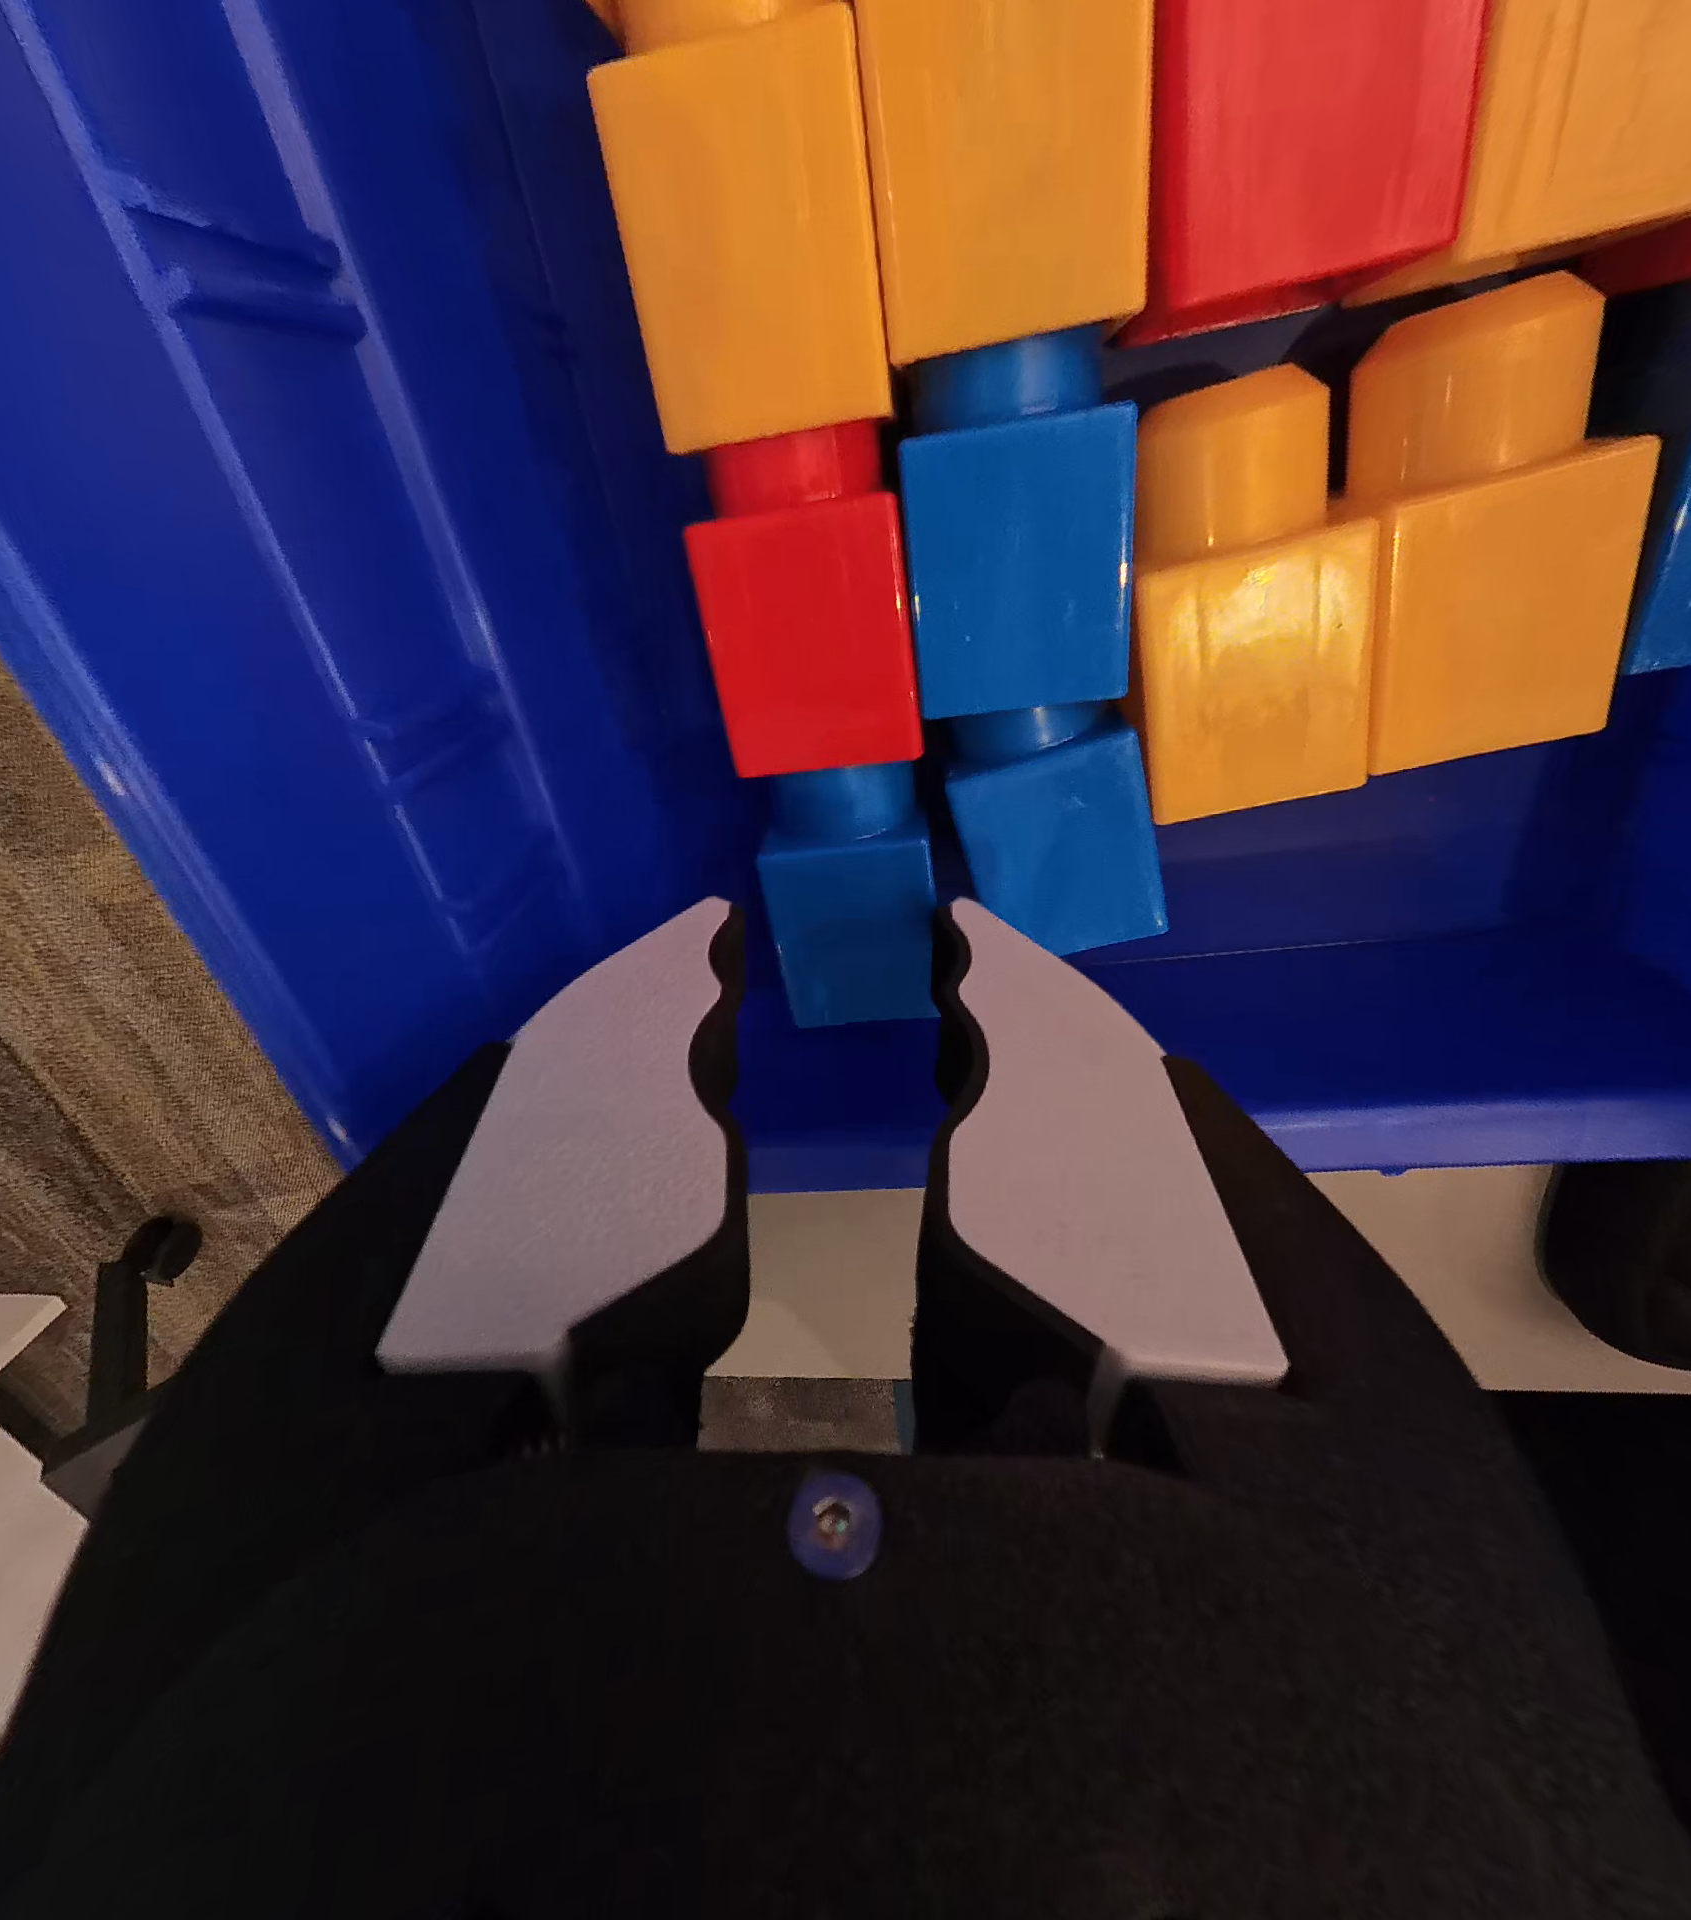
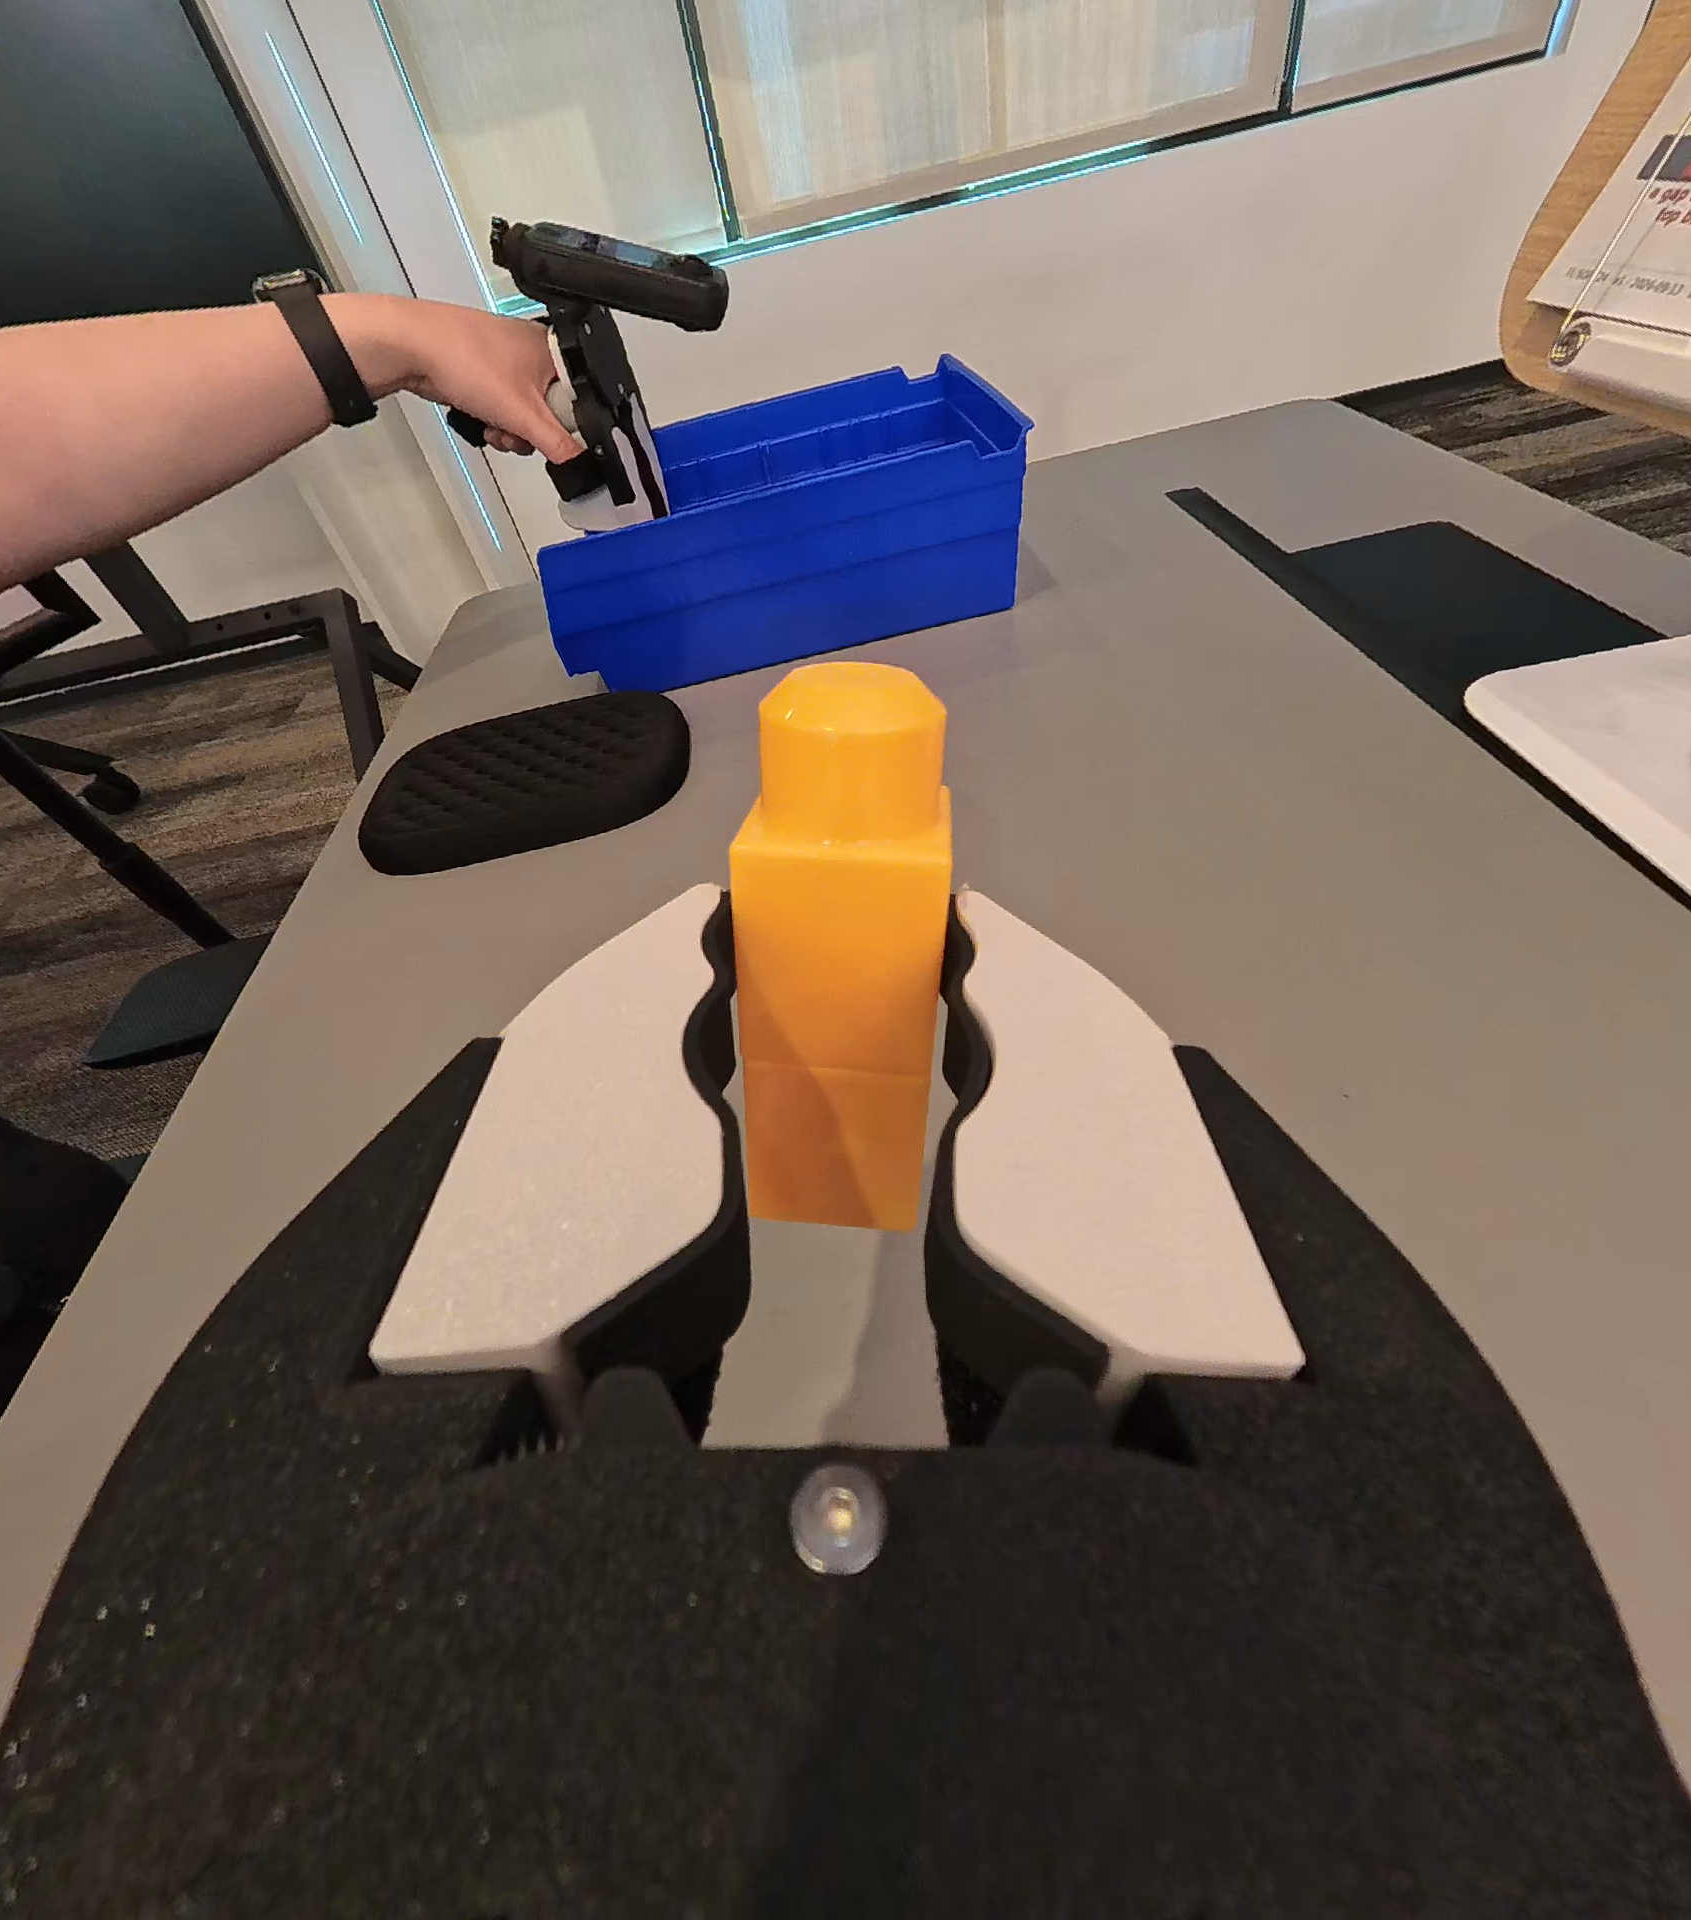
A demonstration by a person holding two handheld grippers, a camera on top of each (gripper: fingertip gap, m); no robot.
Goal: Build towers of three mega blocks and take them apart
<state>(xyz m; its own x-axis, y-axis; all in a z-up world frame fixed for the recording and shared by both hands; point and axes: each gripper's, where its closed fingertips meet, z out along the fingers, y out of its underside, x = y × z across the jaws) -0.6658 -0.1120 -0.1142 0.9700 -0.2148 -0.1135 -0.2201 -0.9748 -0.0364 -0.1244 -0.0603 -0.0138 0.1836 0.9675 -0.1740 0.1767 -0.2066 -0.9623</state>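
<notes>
Top of block pile point(image 1: 1236, 156) cut off

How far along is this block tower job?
Two orange blocks already stand stacked on the table, held between the right gripper fingers. The left gripper is in the blue bin, closing around a blue block. A third block is still missing.
</notes>
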